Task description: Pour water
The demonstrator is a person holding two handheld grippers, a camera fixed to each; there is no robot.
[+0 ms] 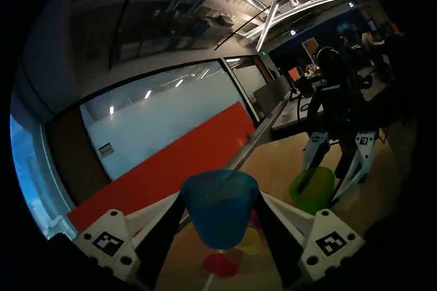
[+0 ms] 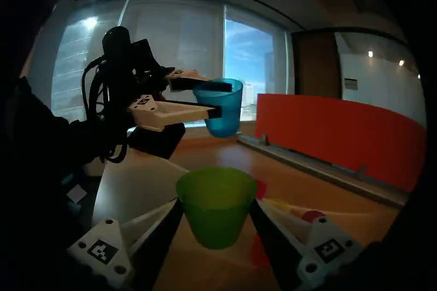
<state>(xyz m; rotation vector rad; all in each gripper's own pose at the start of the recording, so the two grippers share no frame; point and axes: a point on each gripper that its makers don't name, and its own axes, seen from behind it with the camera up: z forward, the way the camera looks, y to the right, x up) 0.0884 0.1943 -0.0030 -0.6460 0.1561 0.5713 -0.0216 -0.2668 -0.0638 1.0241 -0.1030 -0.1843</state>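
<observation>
1. My left gripper (image 1: 219, 197) clamps the blue cup (image 1: 218, 223), roughly upright, higher than the green cup (image 2: 216, 220) and apart from it.
2. My right gripper (image 2: 216, 199) grasps the green cup by both sides.
3. I'd bring the blue rim over the green cup's mouth, then tilt slowly.
4. Count: two cups, two grippers.

Two cups up here: one blue cup (image 1: 219, 212), one green cup (image 2: 217, 209). Two grippers in play, the left hand-held gripper (image 1: 219, 198) and the right hand-held gripper (image 2: 217, 203). One counter (image 2: 306, 182), one orange panel (image 2: 338, 132), and at least three flat coloured discs (image 1: 221, 265), exact number hard to tell.
</observation>
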